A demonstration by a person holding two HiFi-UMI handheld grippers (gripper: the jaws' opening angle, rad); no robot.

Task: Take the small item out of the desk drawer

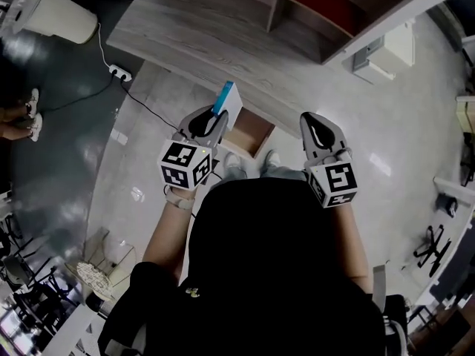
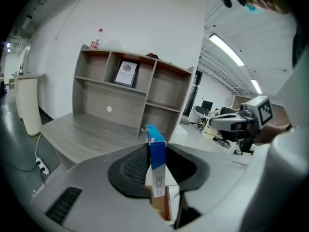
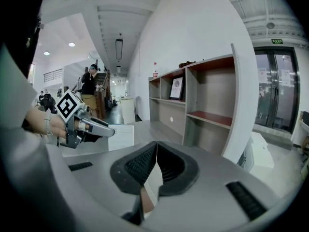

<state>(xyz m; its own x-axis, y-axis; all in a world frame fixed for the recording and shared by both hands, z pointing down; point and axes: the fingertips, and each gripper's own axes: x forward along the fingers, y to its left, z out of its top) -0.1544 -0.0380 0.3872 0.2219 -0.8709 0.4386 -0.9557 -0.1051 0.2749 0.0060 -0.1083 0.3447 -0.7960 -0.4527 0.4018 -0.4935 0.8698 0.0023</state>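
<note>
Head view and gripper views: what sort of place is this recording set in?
Probably an open-plan office: a grey wooden desk carrying a shelf unit, what looks like an office chair nearby, and strip lights along the ceiling.

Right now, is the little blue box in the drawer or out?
Out: the left gripper clamps the blue box, lifted clear of the open drawer.

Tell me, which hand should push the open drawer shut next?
Probably right: the right gripper is empty, jaws together, near the drawer; the left gripper grips the box.
</note>
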